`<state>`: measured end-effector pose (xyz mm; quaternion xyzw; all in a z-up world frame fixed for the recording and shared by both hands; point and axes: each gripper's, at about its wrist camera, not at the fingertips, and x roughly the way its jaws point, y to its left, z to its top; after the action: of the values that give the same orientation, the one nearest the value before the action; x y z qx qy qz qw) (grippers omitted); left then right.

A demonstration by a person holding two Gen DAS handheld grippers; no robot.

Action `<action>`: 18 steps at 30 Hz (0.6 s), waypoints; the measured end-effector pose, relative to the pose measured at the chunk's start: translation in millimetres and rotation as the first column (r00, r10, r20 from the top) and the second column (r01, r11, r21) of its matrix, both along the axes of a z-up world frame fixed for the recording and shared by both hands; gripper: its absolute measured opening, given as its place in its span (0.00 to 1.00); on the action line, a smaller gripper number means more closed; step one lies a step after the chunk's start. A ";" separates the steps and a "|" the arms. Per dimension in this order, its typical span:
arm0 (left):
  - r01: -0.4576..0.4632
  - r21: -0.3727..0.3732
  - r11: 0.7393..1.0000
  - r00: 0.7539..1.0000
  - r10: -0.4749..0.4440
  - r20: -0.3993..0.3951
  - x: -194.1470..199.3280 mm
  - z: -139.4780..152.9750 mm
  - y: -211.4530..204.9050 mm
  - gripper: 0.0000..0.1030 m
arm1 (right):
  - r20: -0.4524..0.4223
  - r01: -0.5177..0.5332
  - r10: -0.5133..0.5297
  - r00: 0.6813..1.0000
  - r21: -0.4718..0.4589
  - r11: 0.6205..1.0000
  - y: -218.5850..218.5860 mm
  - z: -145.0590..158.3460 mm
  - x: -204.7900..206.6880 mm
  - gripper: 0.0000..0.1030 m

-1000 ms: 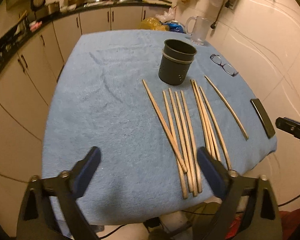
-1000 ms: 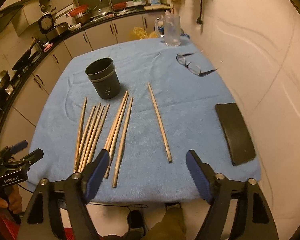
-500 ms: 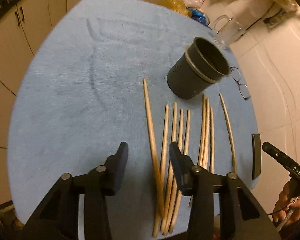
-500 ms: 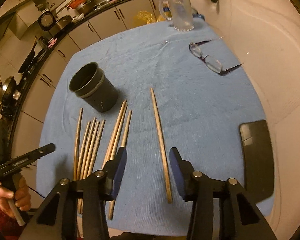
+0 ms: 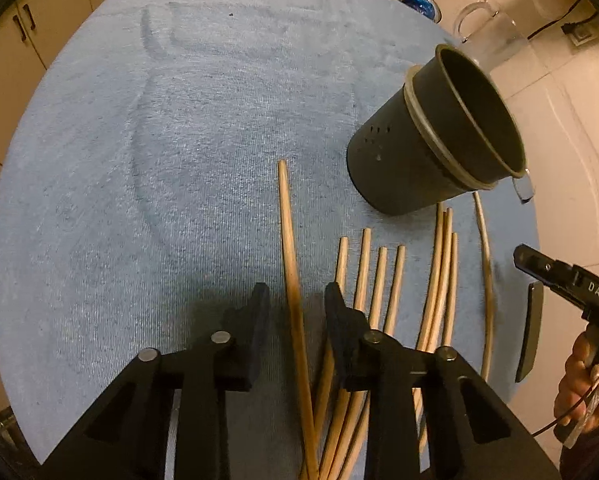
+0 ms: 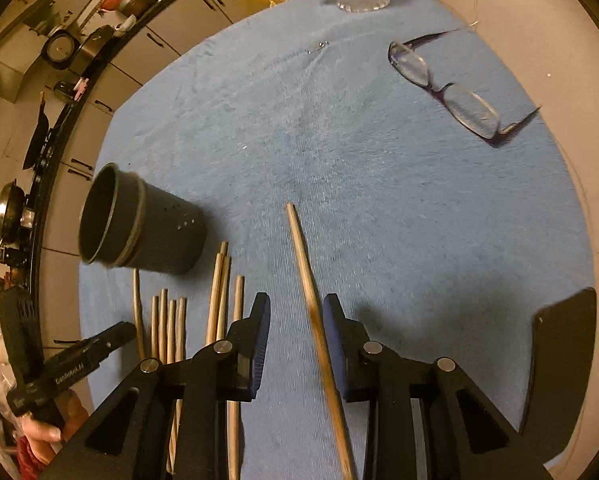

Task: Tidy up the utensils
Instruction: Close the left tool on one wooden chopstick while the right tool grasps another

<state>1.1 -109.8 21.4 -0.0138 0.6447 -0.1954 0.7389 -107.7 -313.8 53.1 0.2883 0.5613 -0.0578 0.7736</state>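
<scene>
Now left gripper (image 5: 297, 308) jaws narrow, just been closing, chopstick (image 5: 289, 264) between, lower centre; right gripper (image 6: 295, 312) likewise around lone stick (image 6: 305, 276); cup (image 5: 431, 148) upper right.

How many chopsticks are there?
9 chopsticks: one between the left gripper's closing jaws, four beside it, three near the cup, one between the right gripper's closing jaws; none hidden.

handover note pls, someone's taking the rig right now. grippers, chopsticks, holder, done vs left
Left hand-held gripper: jaws just closing around the leftmost chopstick, pads not yet pressing.
Right hand-held gripper: also closing, around the lone right chopstick, gap still visible.
Holder: upright on the blue cloth, looks empty.
Done: nothing stowed.
Left: finish both grasps, drop them in the holder, then the rest of the chopsticks.
</scene>
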 end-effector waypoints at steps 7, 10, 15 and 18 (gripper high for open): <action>0.003 0.028 1.000 1.000 -0.003 -0.005 8.4 -9.3 -6.6 0.19 | -0.043 -0.037 0.035 0.998 -0.034 0.999 7.6 -13.8 20.6 0.27; 0.009 0.041 0.999 1.000 -0.009 -0.001 15.1 -11.4 -15.1 0.17 | -0.066 -0.058 0.053 0.996 -0.074 0.996 9.3 -17.9 28.0 0.24; 0.022 0.081 0.996 1.000 -0.023 0.015 22.8 -12.1 -25.7 0.06 | -0.114 -0.102 0.091 0.989 -0.100 0.990 19.3 -31.3 40.0 0.13; 0.014 0.074 0.997 1.000 -0.016 0.027 20.1 -12.3 -24.7 0.06 | -0.120 -0.138 0.121 0.985 -0.146 0.980 28.8 -32.7 43.2 0.08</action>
<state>21.1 -134.5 9.0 0.0211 0.6414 -0.1770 0.7462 -64.5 -285.0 20.4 0.1870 0.6147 -0.0665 0.7634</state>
